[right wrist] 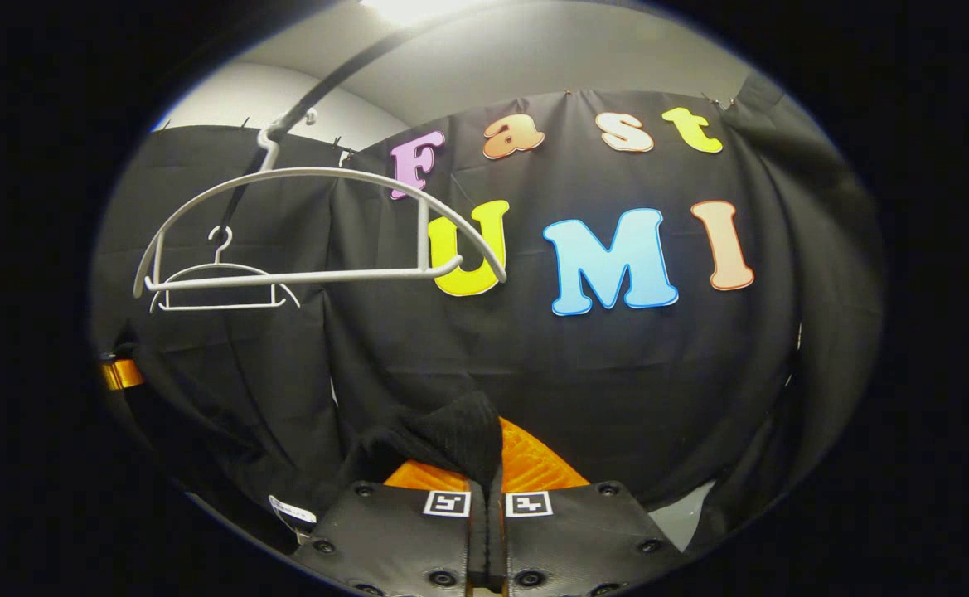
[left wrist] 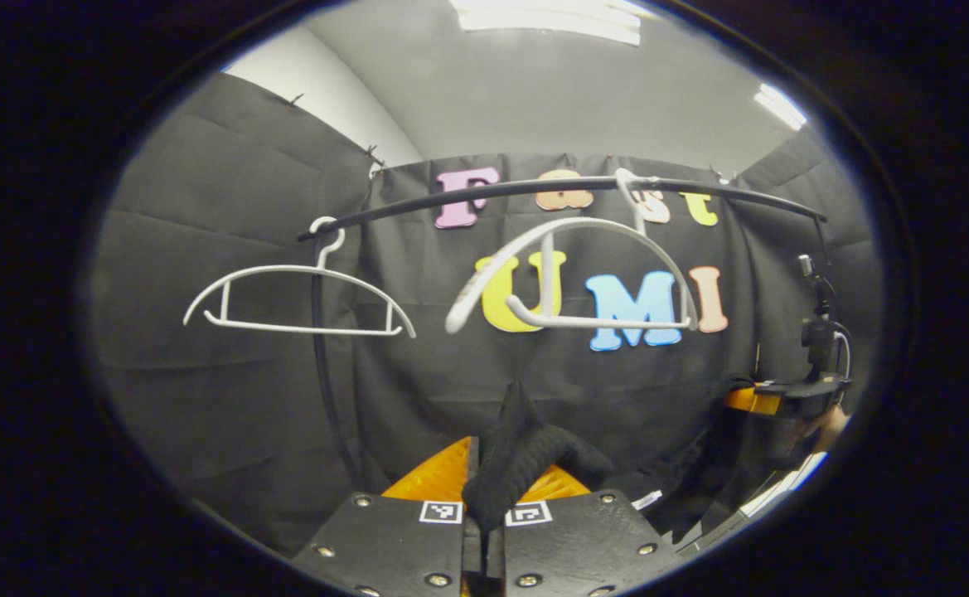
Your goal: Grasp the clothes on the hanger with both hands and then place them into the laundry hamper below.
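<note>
A black garment point(left wrist: 525, 460) bunches up between the fingers of my left gripper point(left wrist: 484, 506), which is shut on it. In the right gripper view the same black garment point(right wrist: 451, 435) is pinched by my right gripper point(right wrist: 488, 497), also shut on it; the cloth trails down to the left with a white tag point(right wrist: 292, 511). Two bare white hangers point(left wrist: 297, 300) point(left wrist: 571, 278) hang on the black rail point(left wrist: 550, 189). In the right gripper view the near hanger point(right wrist: 310, 228) and a far hanger point(right wrist: 219, 286) are both bare. The hamper is out of sight.
The other gripper, with its camera mast point(left wrist: 816, 365), shows at the right edge of the left gripper view, held by a hand point(left wrist: 828, 424). The rack's upright pole point(left wrist: 322, 365) stands left of centre. Black cloth walls close the booth behind.
</note>
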A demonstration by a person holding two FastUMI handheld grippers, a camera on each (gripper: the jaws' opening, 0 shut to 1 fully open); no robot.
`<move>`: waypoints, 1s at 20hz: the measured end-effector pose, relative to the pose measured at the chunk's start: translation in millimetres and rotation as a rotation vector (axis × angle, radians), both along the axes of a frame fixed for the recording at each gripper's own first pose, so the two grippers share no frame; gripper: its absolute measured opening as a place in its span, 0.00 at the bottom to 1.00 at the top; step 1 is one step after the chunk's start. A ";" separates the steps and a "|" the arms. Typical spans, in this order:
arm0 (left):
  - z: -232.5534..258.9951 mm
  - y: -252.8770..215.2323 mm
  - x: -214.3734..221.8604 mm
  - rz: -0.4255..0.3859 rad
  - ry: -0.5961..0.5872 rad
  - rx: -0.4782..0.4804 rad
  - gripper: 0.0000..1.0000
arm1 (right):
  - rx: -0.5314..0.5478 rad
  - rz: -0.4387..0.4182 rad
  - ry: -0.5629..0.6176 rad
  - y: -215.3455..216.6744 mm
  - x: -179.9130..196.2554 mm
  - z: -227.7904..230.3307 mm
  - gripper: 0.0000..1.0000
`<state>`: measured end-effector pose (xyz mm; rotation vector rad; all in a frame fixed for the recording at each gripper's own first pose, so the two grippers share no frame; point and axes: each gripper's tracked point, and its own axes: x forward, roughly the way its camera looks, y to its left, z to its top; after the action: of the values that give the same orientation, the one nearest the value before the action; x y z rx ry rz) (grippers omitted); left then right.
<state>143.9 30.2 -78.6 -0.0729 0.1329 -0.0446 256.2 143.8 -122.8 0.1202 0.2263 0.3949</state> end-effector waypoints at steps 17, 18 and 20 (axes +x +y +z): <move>-123.8 -102.1 -30.9 -0.237 0.165 -0.168 0.05 | -0.042 0.112 0.164 69.5 -131.4 -84.4 0.01; -138.6 -105.6 -33.6 -0.236 0.182 -0.173 0.05 | -0.046 0.115 0.183 71.2 -136.7 -94.9 0.00; -165.2 -114.8 -46.7 -0.232 0.218 -0.175 0.05 | -0.064 0.122 0.217 74.1 -148.0 -115.1 0.02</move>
<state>97.2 -84.6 -243.8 -0.2374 0.3550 -0.2803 108.2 217.9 -237.9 0.0867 0.4619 0.4963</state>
